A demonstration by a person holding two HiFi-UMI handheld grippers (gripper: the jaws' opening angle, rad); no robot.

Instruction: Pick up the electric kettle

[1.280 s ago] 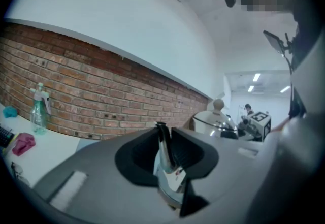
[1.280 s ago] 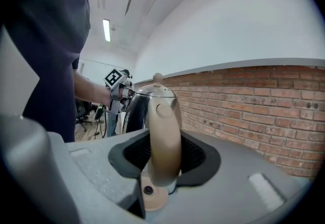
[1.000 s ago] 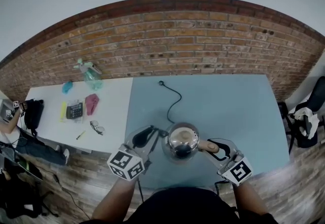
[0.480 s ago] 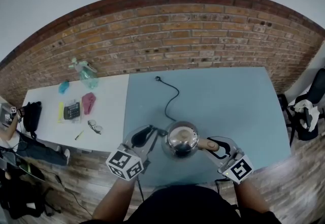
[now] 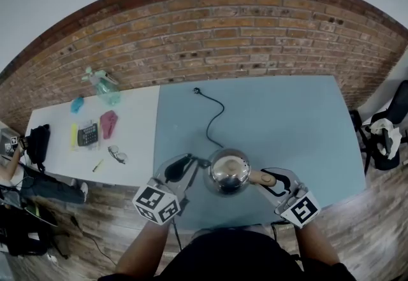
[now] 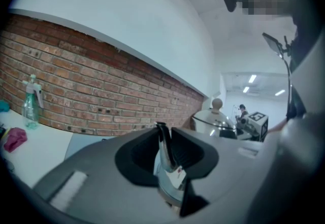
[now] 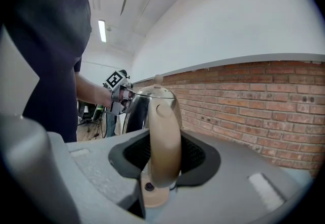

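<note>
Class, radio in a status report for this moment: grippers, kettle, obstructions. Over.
Left gripper shut on spout, right gripper shut on handle. Both hold the kettle, upright over the table. Cord trails behind; nothing blocking.

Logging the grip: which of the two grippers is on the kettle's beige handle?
The right gripper: its jaws clamp the electric kettle's beige handle. The left gripper holds the metal spout instead.

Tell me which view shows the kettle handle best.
Right gripper view: the beige handle fills the centre, clamped in the right gripper. Head view shows only a short stub of it beside the kettle body. Left gripper view shows spout and lid, not the handle.
</note>
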